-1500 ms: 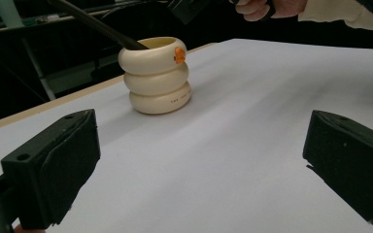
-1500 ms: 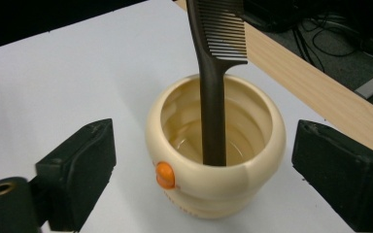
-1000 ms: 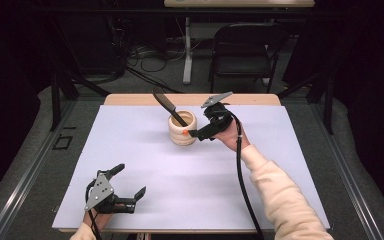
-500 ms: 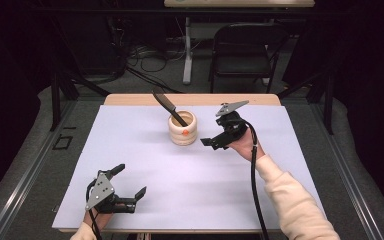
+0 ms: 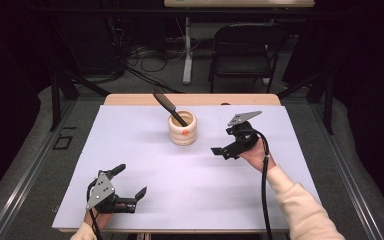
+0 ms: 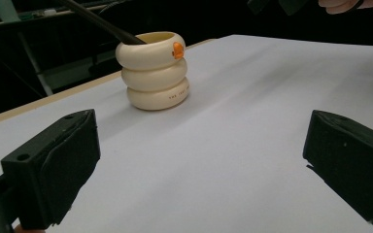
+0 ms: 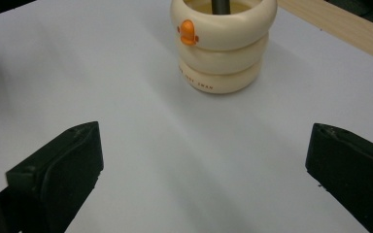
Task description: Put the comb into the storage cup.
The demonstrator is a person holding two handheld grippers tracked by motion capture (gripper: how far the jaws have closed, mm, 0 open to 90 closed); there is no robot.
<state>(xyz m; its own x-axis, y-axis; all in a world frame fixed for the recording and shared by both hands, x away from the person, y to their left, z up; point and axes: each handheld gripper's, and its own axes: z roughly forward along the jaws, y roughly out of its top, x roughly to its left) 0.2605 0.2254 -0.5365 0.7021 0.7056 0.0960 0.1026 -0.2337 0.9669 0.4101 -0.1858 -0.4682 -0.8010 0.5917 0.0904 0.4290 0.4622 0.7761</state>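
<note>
Nearby, cream holder (image 5: 182, 129) with knife (image 5: 169, 107).

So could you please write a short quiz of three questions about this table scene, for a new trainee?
1. True or false: the right hand-held gripper is shut on the black utensil.
2. Where does the black utensil rest?
A. flat on the white table cover
B. leaning inside the cream ringed holder
C. in the left hand-held gripper
3. Fill in: the small mark on the holder's top ring is coloured ____.

Key
1. False; its jaws stand wide open and apart from the holder.
2. B
3. orange
</note>
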